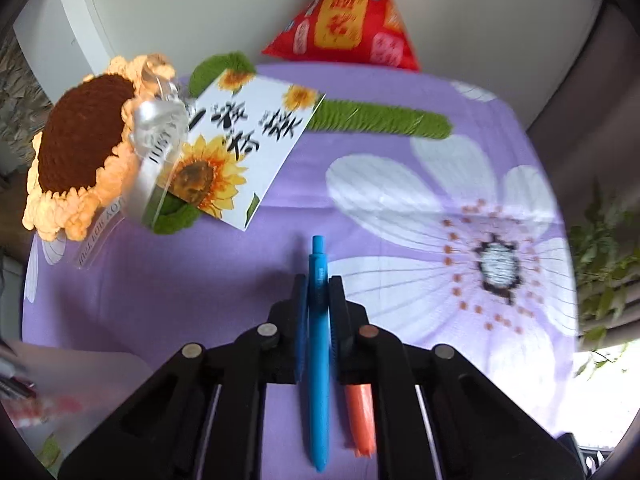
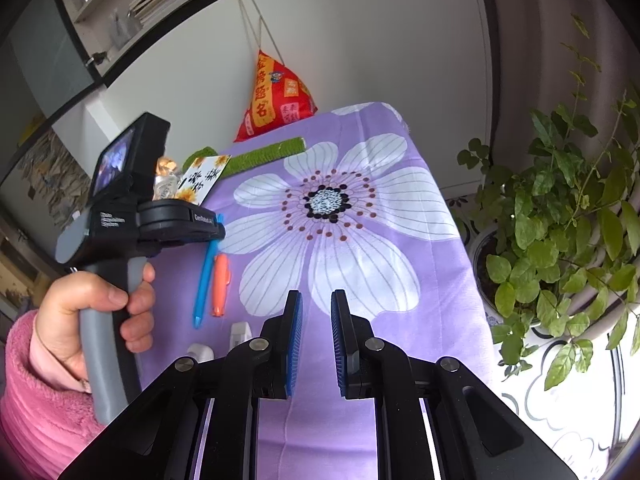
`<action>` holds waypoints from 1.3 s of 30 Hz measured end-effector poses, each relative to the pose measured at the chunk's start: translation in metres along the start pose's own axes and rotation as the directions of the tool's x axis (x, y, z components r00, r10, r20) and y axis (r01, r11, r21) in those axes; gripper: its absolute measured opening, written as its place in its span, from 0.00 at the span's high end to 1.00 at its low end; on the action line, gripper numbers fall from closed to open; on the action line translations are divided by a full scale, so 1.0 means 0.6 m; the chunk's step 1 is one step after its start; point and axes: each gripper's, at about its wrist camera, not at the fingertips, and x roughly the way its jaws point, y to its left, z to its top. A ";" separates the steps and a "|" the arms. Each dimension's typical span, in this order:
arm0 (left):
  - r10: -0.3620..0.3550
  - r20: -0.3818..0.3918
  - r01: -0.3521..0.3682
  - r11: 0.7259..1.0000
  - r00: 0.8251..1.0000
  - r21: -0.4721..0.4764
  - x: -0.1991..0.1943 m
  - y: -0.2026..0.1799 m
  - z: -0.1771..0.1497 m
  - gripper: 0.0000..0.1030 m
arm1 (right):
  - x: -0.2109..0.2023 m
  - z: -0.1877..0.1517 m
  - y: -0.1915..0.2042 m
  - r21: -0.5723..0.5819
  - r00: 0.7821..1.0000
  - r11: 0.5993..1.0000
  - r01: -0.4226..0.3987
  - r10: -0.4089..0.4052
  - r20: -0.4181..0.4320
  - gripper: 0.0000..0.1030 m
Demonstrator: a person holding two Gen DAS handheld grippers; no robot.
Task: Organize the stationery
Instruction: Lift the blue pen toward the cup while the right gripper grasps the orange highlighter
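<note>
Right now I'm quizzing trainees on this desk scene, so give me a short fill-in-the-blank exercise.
1. The left gripper is shut on the ____ pen.
2. Beside that pen lies an ____ marker.
3. The tablecloth is ____ with white flowers.

Missing words: blue; orange; purple

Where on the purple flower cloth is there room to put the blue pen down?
Free: the purple flower cloth over its big white printed flower, between the potted plant and the orange marker. Crowded: the far left corner, with the crochet sunflower, sunflower card and green crochet stem. The left gripper is shut on the blue pen.
</note>
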 end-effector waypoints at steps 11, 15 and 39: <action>-0.200 0.203 0.184 0.978 0.958 0.096 -0.203 0.056 -0.068 0.92 | 0.060 0.040 0.086 -0.132 0.994 0.990 -0.059 0.046 -0.098 0.87; -0.227 0.261 0.209 0.973 0.938 0.096 -0.251 0.101 -0.095 0.92 | 0.101 0.054 0.126 -0.176 0.986 0.982 -0.065 0.036 -0.162 0.87; -0.297 0.320 0.285 0.955 0.900 0.084 -0.319 0.251 -0.197 0.92 | 0.224 0.069 0.205 -0.262 0.949 0.961 0.087 -0.160 -0.270 0.86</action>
